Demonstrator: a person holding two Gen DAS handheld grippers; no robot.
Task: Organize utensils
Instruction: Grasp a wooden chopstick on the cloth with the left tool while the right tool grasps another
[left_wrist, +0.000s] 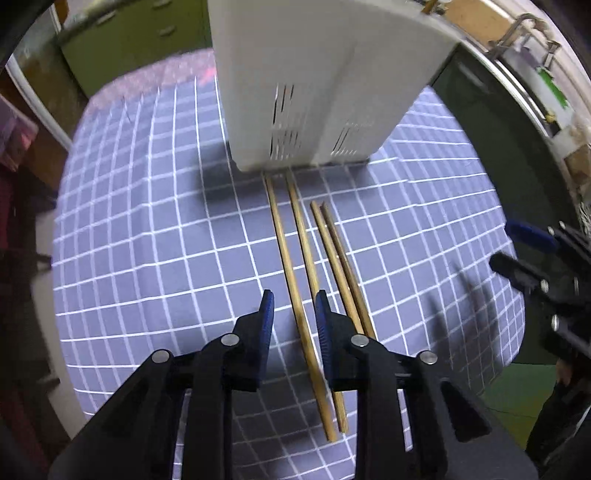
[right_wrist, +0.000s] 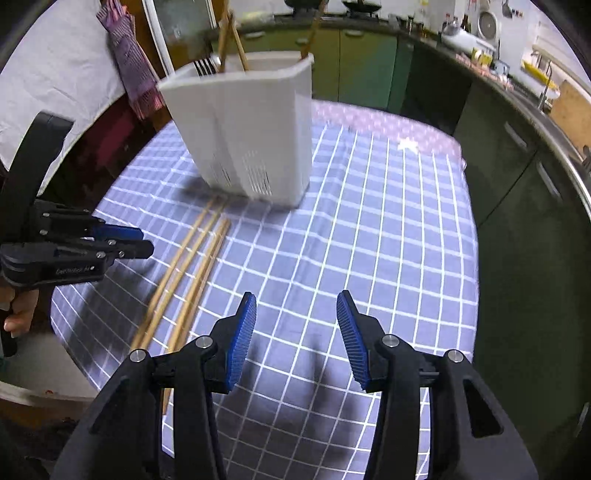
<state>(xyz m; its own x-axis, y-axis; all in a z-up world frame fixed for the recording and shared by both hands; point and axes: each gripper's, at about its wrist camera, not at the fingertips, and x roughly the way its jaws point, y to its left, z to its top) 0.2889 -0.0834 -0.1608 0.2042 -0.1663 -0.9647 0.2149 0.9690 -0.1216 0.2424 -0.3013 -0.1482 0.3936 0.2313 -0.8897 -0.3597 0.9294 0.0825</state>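
Left tongs (left_wrist: 293, 314): your jaws stand a little apart, pointing down over the chopsticks (left_wrist: 295, 266); one stick runs through the gap, and the pads are not pressing it.
Right tongs (right_wrist: 295, 328): your jaws stand wide with only bare cloth (right_wrist: 369, 240) between them, gripping nothing.
Chopsticks: four lie side by side on the checked cloth covering the surface, two longer and two shorter, the far tips of the longer two at the holder's base.
Holder (right_wrist: 251, 140): white, slotted, upright on the cloth, with more sticks (right_wrist: 231, 37) standing inside.
Hand (right_wrist: 18, 314): yours shows beneath the left tongs' handle.
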